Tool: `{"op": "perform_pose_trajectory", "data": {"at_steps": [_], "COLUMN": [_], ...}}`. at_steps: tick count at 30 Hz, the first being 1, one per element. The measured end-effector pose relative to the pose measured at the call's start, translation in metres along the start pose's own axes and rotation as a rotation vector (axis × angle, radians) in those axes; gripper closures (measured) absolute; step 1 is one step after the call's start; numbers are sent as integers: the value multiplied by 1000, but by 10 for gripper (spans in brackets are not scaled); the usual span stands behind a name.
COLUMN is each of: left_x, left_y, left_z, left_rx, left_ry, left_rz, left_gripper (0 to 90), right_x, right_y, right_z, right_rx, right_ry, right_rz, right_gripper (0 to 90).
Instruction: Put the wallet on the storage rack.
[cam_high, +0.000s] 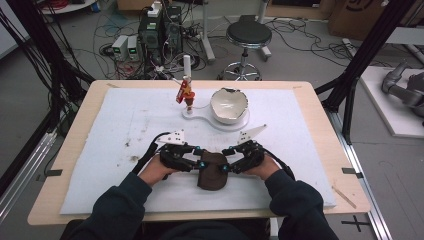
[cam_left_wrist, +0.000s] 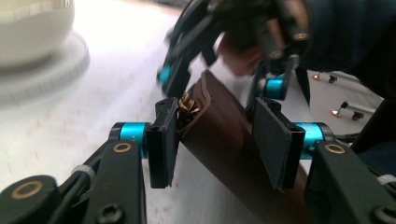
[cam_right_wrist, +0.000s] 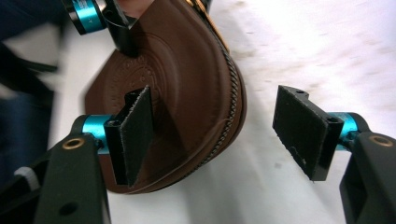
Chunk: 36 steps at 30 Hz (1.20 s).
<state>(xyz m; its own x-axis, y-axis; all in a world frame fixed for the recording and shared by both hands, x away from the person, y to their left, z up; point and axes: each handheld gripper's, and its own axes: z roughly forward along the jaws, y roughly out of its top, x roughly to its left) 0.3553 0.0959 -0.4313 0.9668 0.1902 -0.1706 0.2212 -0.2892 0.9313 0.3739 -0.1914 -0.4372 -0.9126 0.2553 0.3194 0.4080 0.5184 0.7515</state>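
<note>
The brown leather pouch (cam_high: 212, 171) lies on the white mat (cam_high: 120, 125), near its front edge, directly between your two hands. In the high view its long axis runs from the far side of the table toward you, with the narrower end pointing away and the broader, rounded end nearest you. The zipper (cam_right_wrist: 232, 88) runs along the curved seam, and the brass zipper pull (cam_left_wrist: 187, 105) sits at the far end.

Your left gripper (cam_high: 199, 161) comes in from the left and is clamped on the pouch: in the left gripper view one pad presses the edge right at the brass pull, the other lies against the opposite face of the leather.

Your right gripper (cam_high: 226, 161) comes in from the right with its jaws spread wide. In the right gripper view one pad (cam_right_wrist: 135, 133) rests over the flat brown face, while the other pad (cam_right_wrist: 301, 128) stands apart from the zipper seam, over bare mat. It has hold of nothing.

Farther back on the mat stand a white bowl (cam_high: 229, 105) and a red-tagged post (cam_high: 186, 90).
</note>
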Motion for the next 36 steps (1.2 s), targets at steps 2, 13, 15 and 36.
{"op": "perform_pose_trajectory", "data": {"at_steps": [2, 13, 15, 36], "left_x": [0, 14, 19, 44], "left_y": [1, 6, 6, -19], "left_z": [-1, -30, -44, -113], "left_rx": [-1, -44, -64, -138], "left_ry": [10, 194, 261, 558], "left_rz": [4, -104, -126, -265], "left_gripper": [520, 410, 398, 245], "right_x": [-7, -13, -13, -8], "right_y": [-1, 1, 2, 35], "right_z": [3, -16, -24, -93], "right_rx": [-2, -84, -132, -334], "right_ry": [72, 96, 73, -212], "right_rz": [49, 124, 122, 34], "right_gripper": [352, 664, 688, 706]}}
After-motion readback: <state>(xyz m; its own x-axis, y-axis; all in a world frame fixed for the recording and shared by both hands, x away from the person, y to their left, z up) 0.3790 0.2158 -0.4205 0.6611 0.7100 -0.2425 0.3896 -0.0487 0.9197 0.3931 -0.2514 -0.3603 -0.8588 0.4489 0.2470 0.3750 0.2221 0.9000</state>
